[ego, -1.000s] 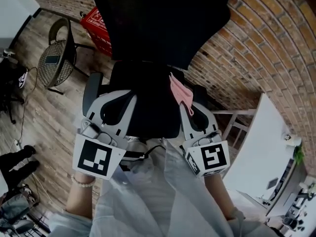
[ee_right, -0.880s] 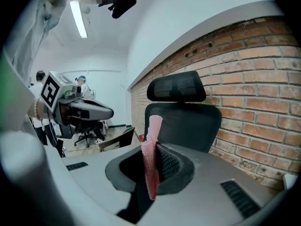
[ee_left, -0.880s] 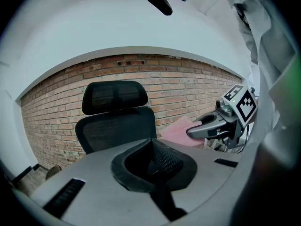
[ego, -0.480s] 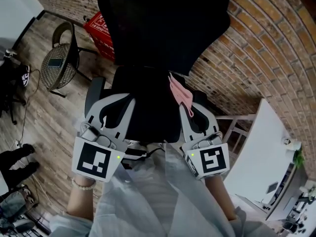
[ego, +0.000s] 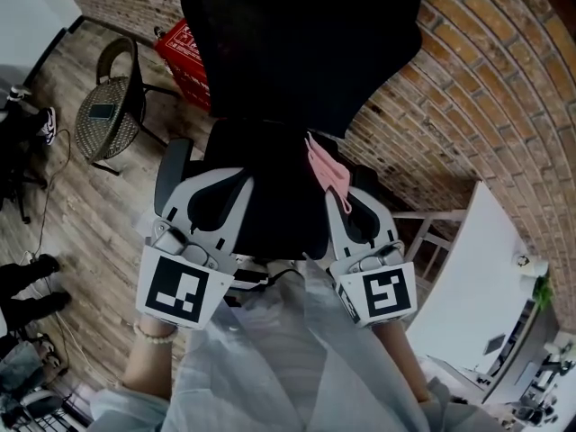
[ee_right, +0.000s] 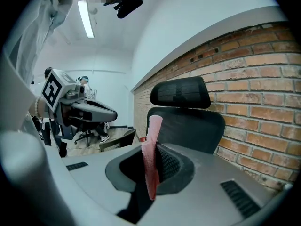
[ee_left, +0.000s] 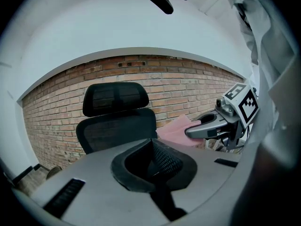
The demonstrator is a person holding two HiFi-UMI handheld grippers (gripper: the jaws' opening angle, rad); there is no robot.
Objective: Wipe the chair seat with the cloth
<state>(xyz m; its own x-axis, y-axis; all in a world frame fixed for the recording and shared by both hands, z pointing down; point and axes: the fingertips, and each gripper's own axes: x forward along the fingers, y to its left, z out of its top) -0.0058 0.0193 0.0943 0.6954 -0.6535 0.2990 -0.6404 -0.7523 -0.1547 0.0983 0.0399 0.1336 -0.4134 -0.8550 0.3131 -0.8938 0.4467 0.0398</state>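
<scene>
The right claw (ee_right: pixel 151 169) is closed on a pink cloth (ee_right: pixel 151 149). In the right gripper view the fabric stands up as a narrow strip from between the meeting jaws. In the head view the cloth (ego: pixel 326 169) hangs at the tip of that claw (ego: pixel 337 201), over the right part of the black chair seat (ego: pixel 270 196). Whether it touches the seat cannot be told. The left claw (ee_left: pixel 153 158) has its jaws pressed together with nothing between them. In the head view it is held over the seat's left side (ego: pixel 236 187), level with the other and well apart from it. The office chair (ego: pixel 301 52) has a tall dark back and headrest and stands before a brick wall (ego: pixel 468 88). Each marker cube (ego: pixel 180 291) carries only a black-and-white square pattern, with no letters. A red box (ego: pixel 184 48) behind the chair bears white print too small to read. To the left, a wicker chair (ego: pixel 103 106) stands on the wooden floor (ego: pixel 81 196) with a small dark thing on its seat. A white worktop (ego: pixel 472 268) lies at the right. The person's left wrist wears a bead bracelet (ego: pixel 151 333).
</scene>
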